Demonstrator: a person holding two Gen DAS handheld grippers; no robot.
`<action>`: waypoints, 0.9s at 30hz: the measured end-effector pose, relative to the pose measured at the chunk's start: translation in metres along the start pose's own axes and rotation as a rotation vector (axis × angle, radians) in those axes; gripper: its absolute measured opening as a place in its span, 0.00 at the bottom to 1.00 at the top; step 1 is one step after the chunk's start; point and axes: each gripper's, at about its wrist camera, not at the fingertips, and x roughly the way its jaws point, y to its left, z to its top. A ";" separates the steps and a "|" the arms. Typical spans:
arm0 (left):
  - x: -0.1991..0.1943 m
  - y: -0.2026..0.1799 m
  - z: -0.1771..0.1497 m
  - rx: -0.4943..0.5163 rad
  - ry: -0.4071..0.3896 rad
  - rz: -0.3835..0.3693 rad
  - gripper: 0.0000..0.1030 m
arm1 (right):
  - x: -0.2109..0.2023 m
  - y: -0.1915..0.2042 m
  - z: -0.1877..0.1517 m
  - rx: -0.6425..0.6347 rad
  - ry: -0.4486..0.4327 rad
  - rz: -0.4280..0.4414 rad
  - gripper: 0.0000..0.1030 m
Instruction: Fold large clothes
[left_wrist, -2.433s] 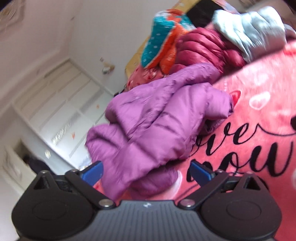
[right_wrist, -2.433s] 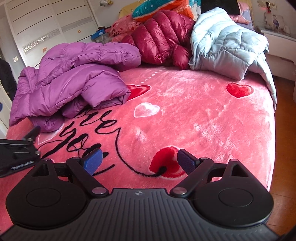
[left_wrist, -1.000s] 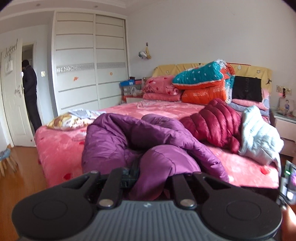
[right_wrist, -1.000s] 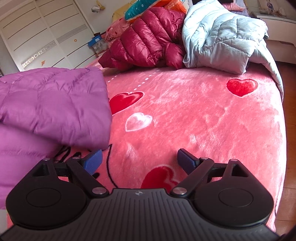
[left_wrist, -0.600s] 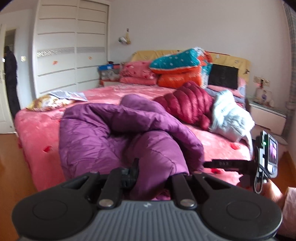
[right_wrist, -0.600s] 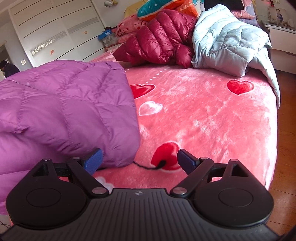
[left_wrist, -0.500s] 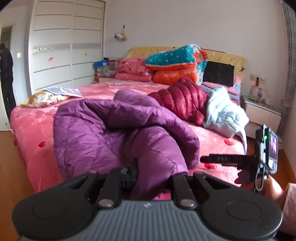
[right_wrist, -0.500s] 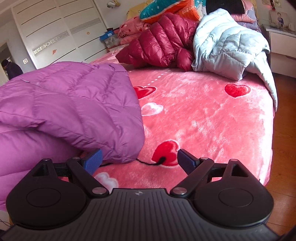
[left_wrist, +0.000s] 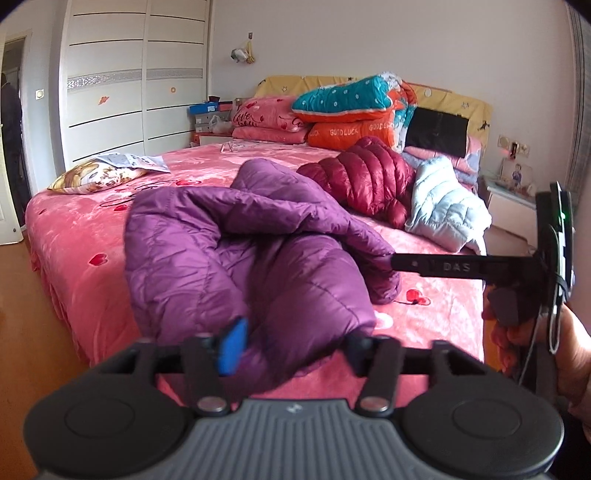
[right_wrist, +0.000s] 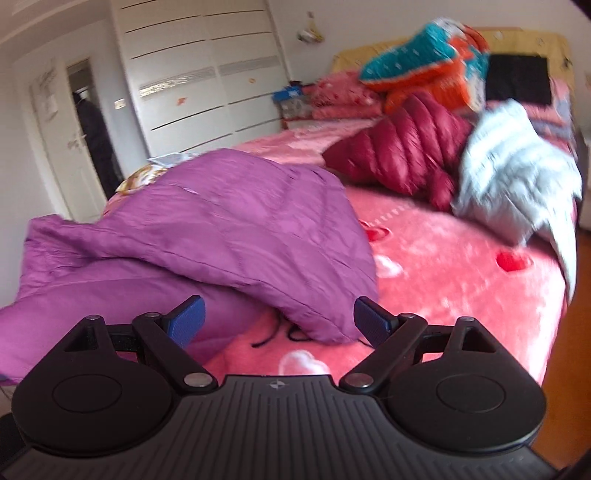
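Releasing: left gripper (left_wrist: 291, 341) jaws opening, purple jacket (left_wrist: 236, 254) fabric between them, no longer pinched
Right gripper (right_wrist: 279, 319): jaws wide, empty, just before jacket edge
Jacket: bunched at near edge of pink bed (left_wrist: 74, 236)
Method: clear fabric fully, then regrip hem corners to spread flat

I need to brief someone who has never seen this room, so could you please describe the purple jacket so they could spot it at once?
Start at the big bed with the pink heart-print blanket. Three puffy jackets lie on it; the purple jacket is crumpled at the near end, draping over the bed's edge. The dark red jacket and pale blue jacket sit farther back, towards the pillows.
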 end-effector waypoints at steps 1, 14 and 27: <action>-0.005 0.001 0.000 0.001 -0.012 -0.002 0.73 | -0.001 0.009 0.004 -0.023 -0.005 0.017 1.00; -0.042 0.048 -0.001 -0.137 -0.103 0.109 0.83 | 0.027 0.127 0.026 -0.519 -0.088 0.023 0.81; -0.042 0.064 -0.018 -0.202 -0.072 0.191 0.87 | 0.068 0.172 0.018 -0.744 -0.144 -0.138 0.35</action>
